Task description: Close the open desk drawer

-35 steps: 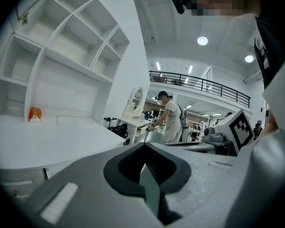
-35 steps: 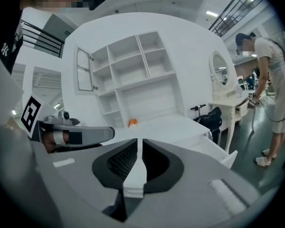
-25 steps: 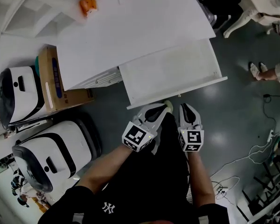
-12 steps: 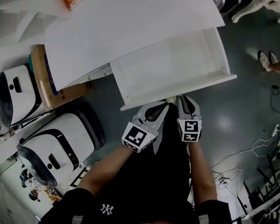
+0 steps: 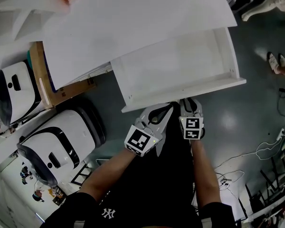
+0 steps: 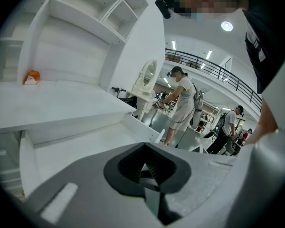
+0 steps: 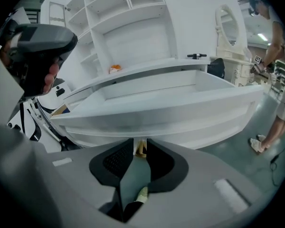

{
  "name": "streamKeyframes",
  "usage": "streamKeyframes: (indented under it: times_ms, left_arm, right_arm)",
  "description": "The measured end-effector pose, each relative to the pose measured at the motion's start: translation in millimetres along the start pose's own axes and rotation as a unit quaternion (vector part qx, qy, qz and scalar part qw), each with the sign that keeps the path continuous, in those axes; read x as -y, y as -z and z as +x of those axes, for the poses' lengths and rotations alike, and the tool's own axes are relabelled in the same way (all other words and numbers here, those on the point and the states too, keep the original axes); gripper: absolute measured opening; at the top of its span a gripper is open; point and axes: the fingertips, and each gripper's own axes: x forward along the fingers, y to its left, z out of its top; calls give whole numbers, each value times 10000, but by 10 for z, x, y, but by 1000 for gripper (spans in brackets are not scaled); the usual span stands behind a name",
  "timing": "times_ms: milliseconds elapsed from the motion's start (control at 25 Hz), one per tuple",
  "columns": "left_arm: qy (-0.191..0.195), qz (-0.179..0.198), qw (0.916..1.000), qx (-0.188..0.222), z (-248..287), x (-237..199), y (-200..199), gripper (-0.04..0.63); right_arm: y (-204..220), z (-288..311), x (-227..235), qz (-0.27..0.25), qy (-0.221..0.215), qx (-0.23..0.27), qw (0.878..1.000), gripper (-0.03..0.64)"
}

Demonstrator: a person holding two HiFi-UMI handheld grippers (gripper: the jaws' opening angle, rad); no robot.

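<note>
Open drawer (image 5: 213, 88) is being seen pulled well out from under the desk top (image 5: 133, 23). In the head view it is lying at 12 o'clock from both grippers. Its front panel is being presented with the long axis running roughly 9 to 3, right end tipped slightly up.

The right gripper (image 5: 190, 102) is being held at that front and is the nearer of the two. Its jaws are almost together, and the small knob (image 7: 139, 148) is being framed between the tips, apparently pinched.

The left gripper (image 5: 167, 109) is being held just beside it at 9 o'clock, jaws closed on nothing. Contact with the panel cannot be told.

Judgement: a push is being called for along 12 o'clock, slightly toward 11, square to the front.
</note>
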Motion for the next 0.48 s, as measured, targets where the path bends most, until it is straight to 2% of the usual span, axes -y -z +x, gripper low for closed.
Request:
streamKeyframes:
  times_ms: [480]
  left_arm:
    - [-197, -224, 9994, -148, 81, -100, 90, 0]
  right_arm:
    - [-49, 126, 18, 154, -126, -94, 9998, 100]
